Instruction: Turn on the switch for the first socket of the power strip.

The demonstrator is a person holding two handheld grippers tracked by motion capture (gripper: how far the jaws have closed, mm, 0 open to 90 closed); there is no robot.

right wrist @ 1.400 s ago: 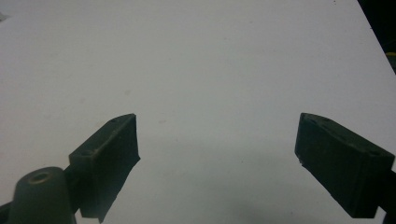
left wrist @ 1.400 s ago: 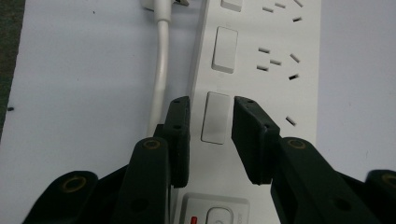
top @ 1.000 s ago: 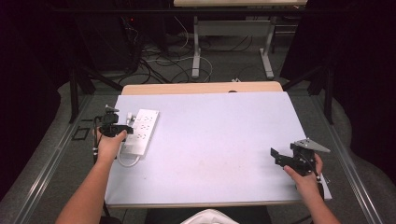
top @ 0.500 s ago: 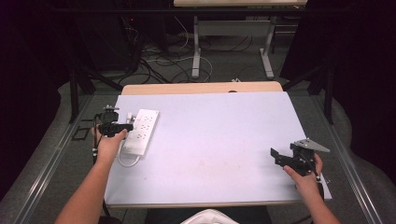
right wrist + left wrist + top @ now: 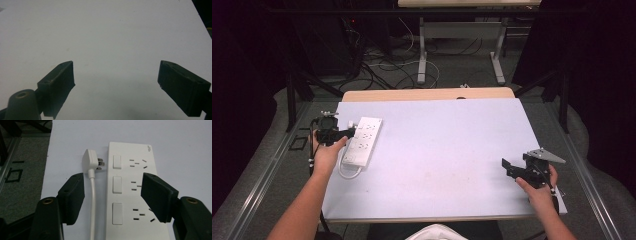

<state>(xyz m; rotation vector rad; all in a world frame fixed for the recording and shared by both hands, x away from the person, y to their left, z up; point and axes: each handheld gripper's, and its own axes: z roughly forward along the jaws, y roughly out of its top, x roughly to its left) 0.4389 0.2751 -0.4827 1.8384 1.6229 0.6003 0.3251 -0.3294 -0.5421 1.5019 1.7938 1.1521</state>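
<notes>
A white power strip [image 5: 363, 141] lies near the table's left edge, with three switches and three socket groups on top. Its white plug [image 5: 90, 162] rests beside it, prongs toward the strip, and the cable [image 5: 93, 205] runs along its side. My left gripper [image 5: 348, 132] is open just above the strip [image 5: 135, 195]; in the left gripper view [image 5: 112, 187] one jaw stands over the cable and the other over the sockets. My right gripper [image 5: 508, 166] hovers open over the bare near right of the table, and nothing lies between its jaws in the right gripper view [image 5: 116, 75].
The white table top [image 5: 442, 145] has a wooden strip [image 5: 427, 94] along its far edge. Beyond it the floor holds cables and the legs of another table [image 5: 422, 55]. A metal rail [image 5: 257, 185] runs along the left side.
</notes>
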